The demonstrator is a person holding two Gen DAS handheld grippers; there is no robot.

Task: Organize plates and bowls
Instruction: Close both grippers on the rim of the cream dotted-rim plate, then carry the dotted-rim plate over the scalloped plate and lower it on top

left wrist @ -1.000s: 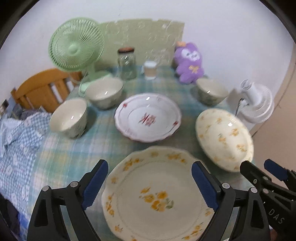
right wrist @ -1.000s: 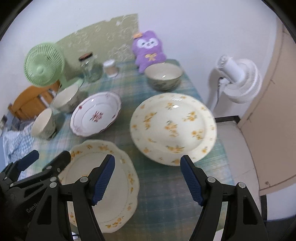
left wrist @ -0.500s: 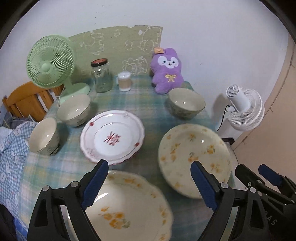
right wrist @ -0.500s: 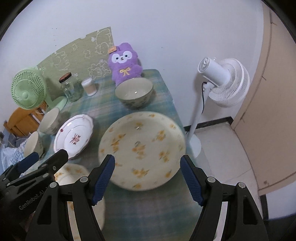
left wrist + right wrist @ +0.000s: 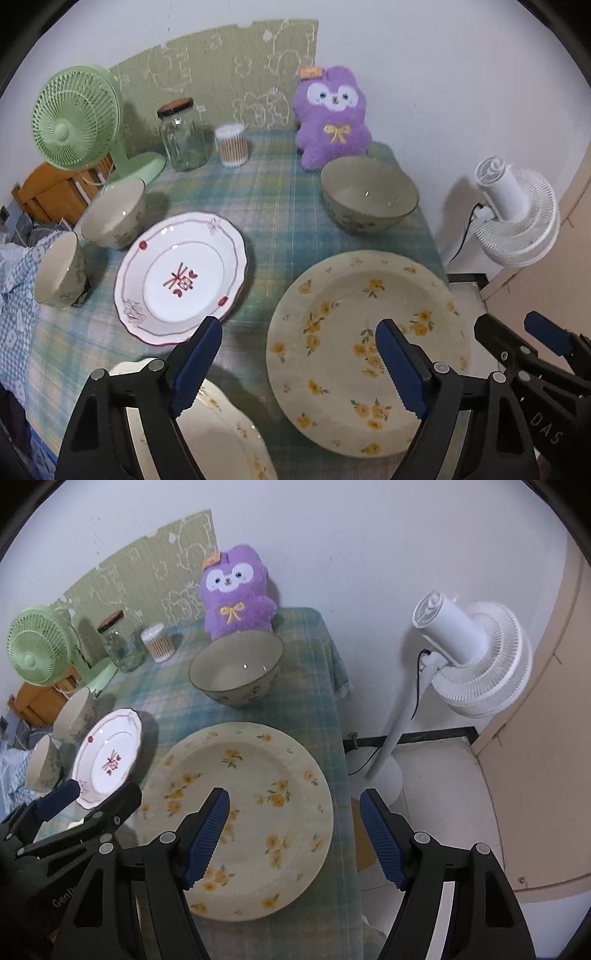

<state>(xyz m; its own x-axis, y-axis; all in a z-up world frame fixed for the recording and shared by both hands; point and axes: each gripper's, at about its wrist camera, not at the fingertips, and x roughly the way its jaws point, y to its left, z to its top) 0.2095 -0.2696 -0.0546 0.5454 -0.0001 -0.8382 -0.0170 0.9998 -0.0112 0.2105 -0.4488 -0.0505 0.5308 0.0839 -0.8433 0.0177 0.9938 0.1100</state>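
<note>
Both claws hang over the near end of the counter point(image 5: 269, 206), angled down at the crockery. The left claw point(image 5: 295, 373) has just been narrowing its jaws, yet they stand apart with nothing between the blue pads; it sits over the gap between the red-patterned plate point(image 5: 181, 277) and the big yellow-flowered plate point(image 5: 369, 347). The right claw point(image 5: 295, 842) is released too, jaws spread and empty, one pad above the flowered plate's near rim, the other past the counter's edge over the floor.

The yellow-flowered plate lies flat on the checked cloth at the near right corner. Behind it stands a large green-grey bowl point(image 5: 369, 195), just in front of the purple plush toy point(image 5: 332, 118). The red-patterned plate lies left of centre, and beside it two pale bowls, one point(image 5: 114, 214) behind the other point(image 5: 59, 273), stand along the left edge. A second flowered plate with a scalloped rim point(image 5: 221, 435) peeks out under the left claw at the near edge.

Along the back: a green fan point(image 5: 74, 118), a glass jar point(image 5: 181, 136) and a tub of cotton swabs point(image 5: 232, 144). A white fan point(image 5: 469, 657) stands on the floor to the right.
</note>
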